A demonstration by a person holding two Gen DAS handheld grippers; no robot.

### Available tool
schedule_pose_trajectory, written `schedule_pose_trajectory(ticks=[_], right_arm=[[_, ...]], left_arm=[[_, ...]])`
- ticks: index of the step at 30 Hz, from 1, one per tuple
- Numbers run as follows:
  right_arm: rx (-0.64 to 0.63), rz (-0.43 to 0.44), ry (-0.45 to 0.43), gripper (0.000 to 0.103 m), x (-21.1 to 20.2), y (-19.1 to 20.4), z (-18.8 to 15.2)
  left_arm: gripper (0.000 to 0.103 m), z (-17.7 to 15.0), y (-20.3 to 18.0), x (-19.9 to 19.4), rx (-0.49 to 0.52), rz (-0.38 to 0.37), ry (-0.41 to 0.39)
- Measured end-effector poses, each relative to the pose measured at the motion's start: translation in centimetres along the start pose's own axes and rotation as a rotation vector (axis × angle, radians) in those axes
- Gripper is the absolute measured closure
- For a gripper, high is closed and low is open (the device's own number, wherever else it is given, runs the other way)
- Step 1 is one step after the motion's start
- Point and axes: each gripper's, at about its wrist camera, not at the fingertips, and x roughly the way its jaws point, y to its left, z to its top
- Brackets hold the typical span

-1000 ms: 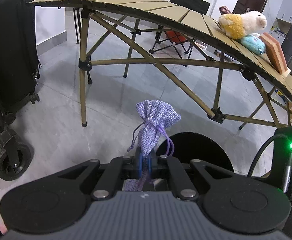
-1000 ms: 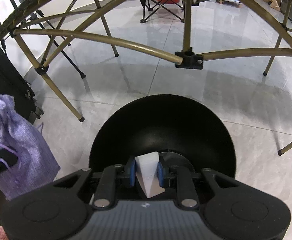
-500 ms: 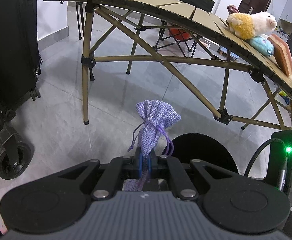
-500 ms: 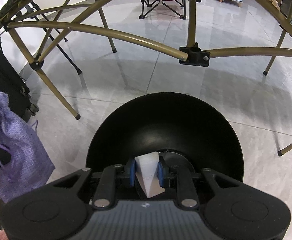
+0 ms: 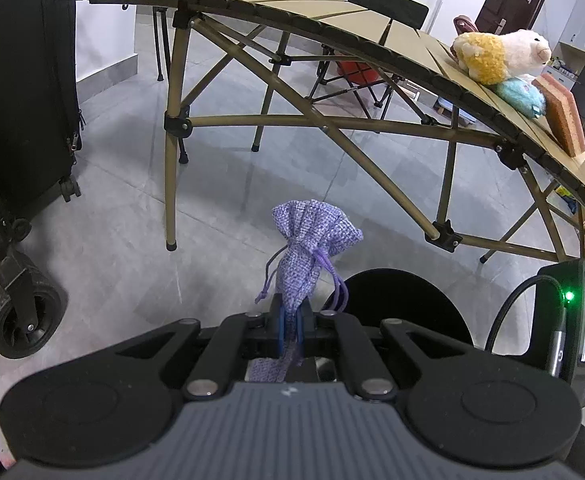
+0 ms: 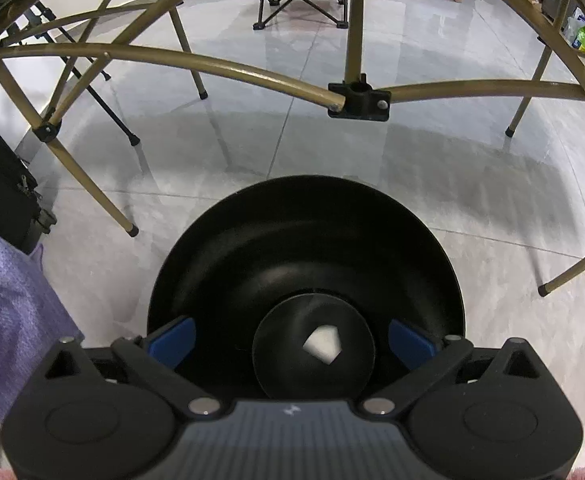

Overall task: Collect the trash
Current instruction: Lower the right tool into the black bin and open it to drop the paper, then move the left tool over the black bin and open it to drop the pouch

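Trash item: white paper scrap (image 6: 322,346), blurred, seen inside black round bin (image 6: 304,248) over its dark bottom, approx. midway betw. the blue pads; whether it rests on the bottom cannot be told. Shape roughly wedge-like, narrow end toward 10 o'clock, broad edge toward 4 o'clock; long axis runs along that diagonal.

Right tool (image 6: 292,346): jaws have just been opening and now stand spread wide, pads clear of the scrap, nothing gripped. Tool points steeply down into bin mouth.

Left tool (image 5: 290,322): jaws pressed together, pinching purple drawstring pouch (image 5: 312,248) at its lower part. Pouch stands up from the pads, long axis approx. 6–12 o'clock w/ slight lean to 1 o'clock, gathered neck uppermost, cords hanging at both sides. In right wrist view same pouch at 8 o'clock, beside bin.

Bin sits on grey tiled floor (image 5: 112,216), below edge of folding surface (image 5: 332,12). Black suitcase (image 5: 20,80) at 10 o'clock in left view. Plush toy (image 5: 500,54) lies on surface at 2 o'clock.
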Motion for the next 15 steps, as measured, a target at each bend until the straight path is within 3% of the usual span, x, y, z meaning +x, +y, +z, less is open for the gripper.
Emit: schedule_pose_trajectory(ticks=[15], right_arm=[[0.01, -0.004, -0.002, 0.0, -0.8, -1.0, -0.3]], left_arm=[[0.097, 0.0, -1.1, -0.4, 0.011, -0.022, 0.005]])
